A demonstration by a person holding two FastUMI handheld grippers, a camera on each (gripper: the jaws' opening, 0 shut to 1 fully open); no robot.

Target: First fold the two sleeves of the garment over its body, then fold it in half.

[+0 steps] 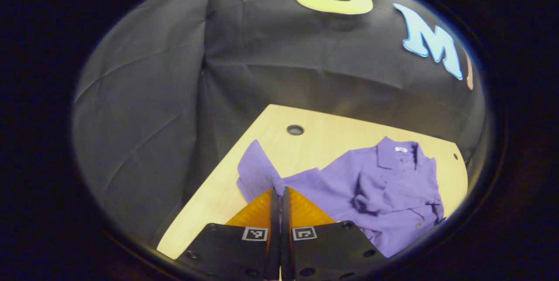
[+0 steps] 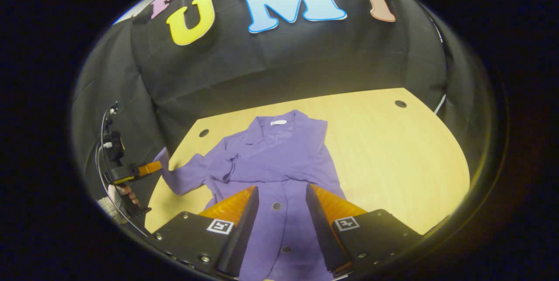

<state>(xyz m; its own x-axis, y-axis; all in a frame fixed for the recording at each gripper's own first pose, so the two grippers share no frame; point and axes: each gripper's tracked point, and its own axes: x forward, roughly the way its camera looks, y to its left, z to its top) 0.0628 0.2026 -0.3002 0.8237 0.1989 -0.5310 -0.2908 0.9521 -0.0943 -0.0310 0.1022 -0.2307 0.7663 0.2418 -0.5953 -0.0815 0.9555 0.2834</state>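
Observation:
A purple button-up shirt lies face up on the wooden table, collar toward the booth wall. One sleeve lies bunched across its chest. The other sleeve stretches out sideways, and my left gripper is shut on it near the cuff. The right gripper view shows that same left gripper holding the sleeve end at the table's left edge. My right gripper hovers open over the shirt's button placket, with nothing between its fingers.
The table has small round holes near its far corners, and bare wood lies to the right of the shirt. A hand holds the left gripper beyond the table's left edge. Black cloth walls close in the booth.

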